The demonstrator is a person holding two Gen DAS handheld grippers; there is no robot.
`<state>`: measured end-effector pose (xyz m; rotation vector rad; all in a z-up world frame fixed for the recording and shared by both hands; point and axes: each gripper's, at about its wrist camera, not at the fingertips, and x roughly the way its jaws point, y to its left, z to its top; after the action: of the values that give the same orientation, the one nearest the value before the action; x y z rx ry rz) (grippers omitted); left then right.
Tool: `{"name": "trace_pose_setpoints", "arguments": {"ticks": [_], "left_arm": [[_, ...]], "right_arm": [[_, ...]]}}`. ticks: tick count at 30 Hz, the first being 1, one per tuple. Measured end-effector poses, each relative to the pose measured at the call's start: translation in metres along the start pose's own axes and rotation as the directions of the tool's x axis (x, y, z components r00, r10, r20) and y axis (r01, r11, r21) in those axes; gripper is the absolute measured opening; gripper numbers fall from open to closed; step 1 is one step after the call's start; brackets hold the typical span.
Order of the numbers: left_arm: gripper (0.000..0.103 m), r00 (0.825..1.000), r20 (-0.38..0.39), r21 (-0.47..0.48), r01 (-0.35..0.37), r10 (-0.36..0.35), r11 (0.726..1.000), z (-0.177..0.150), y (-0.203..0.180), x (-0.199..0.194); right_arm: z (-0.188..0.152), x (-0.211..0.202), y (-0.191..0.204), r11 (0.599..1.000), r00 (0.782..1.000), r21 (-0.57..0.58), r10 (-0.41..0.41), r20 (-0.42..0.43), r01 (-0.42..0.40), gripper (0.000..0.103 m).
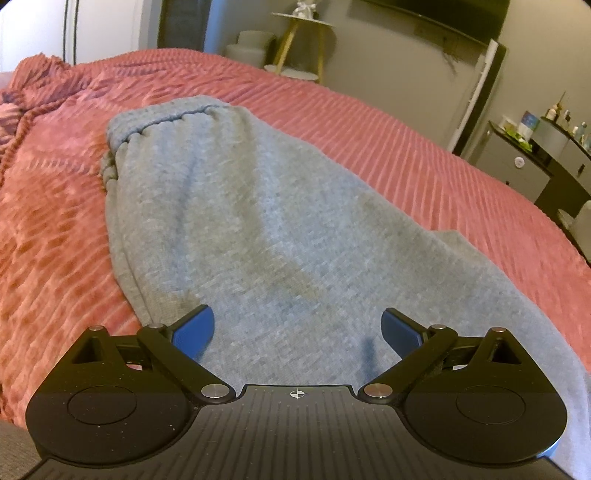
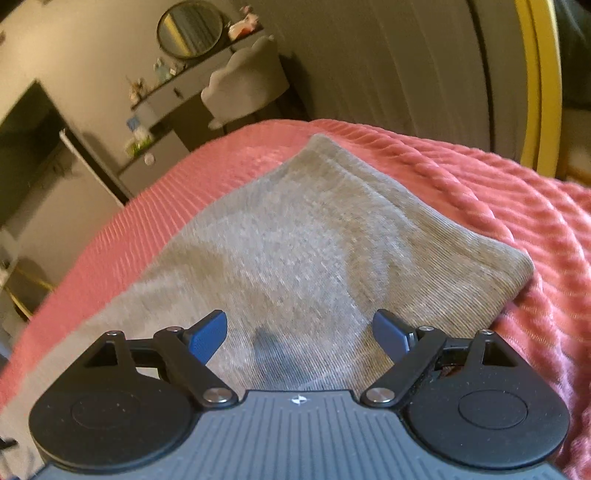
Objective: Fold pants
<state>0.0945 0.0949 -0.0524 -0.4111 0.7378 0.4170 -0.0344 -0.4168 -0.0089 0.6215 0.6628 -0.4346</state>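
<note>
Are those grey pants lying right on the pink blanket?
Touching. In the left wrist view the pants lie flat on the blanket, their edges meeting it with no gap.

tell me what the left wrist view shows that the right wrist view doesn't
Only the left wrist view shows the gathered elastic waistband, the left gripper and a gold-legged side table.

Only the right wrist view shows the pants' far corner, the right gripper, a round mirror and a pale chair.

Both show the grey pants on the pink ribbed bedspread, with an open gripper over the fabric.
</note>
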Motion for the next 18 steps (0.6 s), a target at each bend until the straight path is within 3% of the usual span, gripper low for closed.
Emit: {"name": "trace_pose_setpoints", "arguments": {"ticks": [13, 15, 18], "left_arm": [[0.100, 1.000, -0.006, -0.007, 0.009, -0.009, 1.000, 0.000, 0.001, -0.001], [0.100, 1.000, -0.006, -0.009, 0.009, -0.009, 1.000, -0.001, 0.001, 0.000], [0.101, 1.000, -0.008, -0.007, 0.006, -0.006, 1.000, -0.001, 0.000, 0.001]], "right_arm": [[0.004, -0.014, -0.014, 0.996, 0.998, 0.073, 0.049, 0.040, -0.052, 0.086], [0.006, -0.027, -0.027, 0.982, 0.996, 0.174, 0.064, 0.056, -0.073, 0.086], [0.002, -0.046, -0.054, 0.924, 0.991, 0.362, 0.099, 0.085, -0.123, 0.086]]}}
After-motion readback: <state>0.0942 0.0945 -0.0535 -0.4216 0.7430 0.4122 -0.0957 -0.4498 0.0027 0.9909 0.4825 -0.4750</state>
